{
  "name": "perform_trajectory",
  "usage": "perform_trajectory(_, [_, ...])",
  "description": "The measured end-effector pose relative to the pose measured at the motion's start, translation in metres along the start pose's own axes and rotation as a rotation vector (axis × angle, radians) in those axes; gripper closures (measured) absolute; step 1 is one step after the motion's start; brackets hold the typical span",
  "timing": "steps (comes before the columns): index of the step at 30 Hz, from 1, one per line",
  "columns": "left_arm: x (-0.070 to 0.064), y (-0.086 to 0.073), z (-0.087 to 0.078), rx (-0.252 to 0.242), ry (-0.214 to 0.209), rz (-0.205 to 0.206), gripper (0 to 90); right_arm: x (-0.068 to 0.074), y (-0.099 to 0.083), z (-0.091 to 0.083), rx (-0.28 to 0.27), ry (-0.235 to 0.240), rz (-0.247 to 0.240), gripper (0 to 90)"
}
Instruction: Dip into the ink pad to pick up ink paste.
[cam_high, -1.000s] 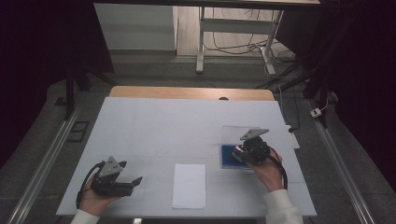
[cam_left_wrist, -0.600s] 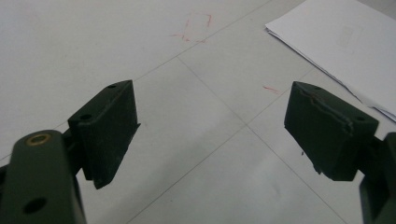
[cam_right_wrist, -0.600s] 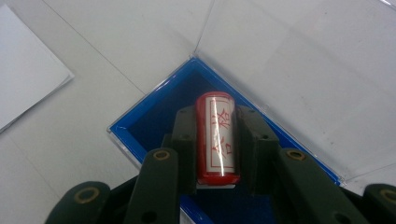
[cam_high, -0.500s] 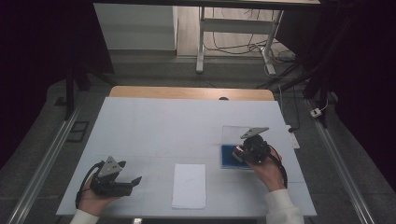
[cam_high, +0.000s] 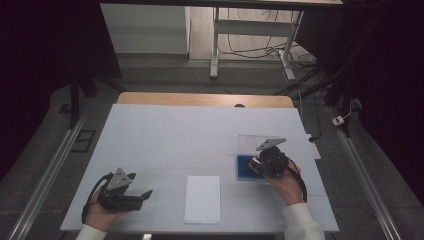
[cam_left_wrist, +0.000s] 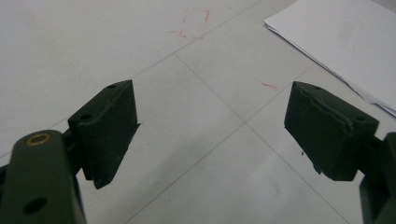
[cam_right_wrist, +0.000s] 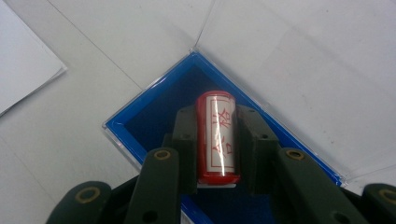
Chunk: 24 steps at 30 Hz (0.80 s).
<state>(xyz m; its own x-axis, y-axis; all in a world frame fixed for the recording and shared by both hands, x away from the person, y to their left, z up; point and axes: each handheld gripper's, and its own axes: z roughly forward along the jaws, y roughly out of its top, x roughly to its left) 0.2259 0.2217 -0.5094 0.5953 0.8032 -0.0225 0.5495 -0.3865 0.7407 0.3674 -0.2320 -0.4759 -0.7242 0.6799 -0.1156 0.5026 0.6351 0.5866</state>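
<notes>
Right gripper: jaws clamped on red stamp, over blue ink-pad case, nr table's right edge.
Left gripper: jaws wide apart, front-left corner.
Paper sheet: front edge, middle.

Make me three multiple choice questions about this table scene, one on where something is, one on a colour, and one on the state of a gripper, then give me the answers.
1. Where does the sheet of paper lie?
A. between the two hands
B. on the blue box
C. at the table's far edge

2. What colour is the stamp?
A. green
B. red
C. yellow

3. How is the left gripper?
A. shut on the paper
B. shut on the stamp
C. open, holding nothing

Answers:
1 A, it lies on the table between them.
2 B, red body with a white label.
3 C, jaws wide apart over bare table.
</notes>
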Motion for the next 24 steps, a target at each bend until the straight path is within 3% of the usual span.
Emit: perform_trajectory(24, [0.0021, -0.0002, 0.0027, 0.010, 0.000, -0.001, 17.7, -0.0017, -0.0024, 0.0009, -0.013, 0.011, 0.009, 71.0])
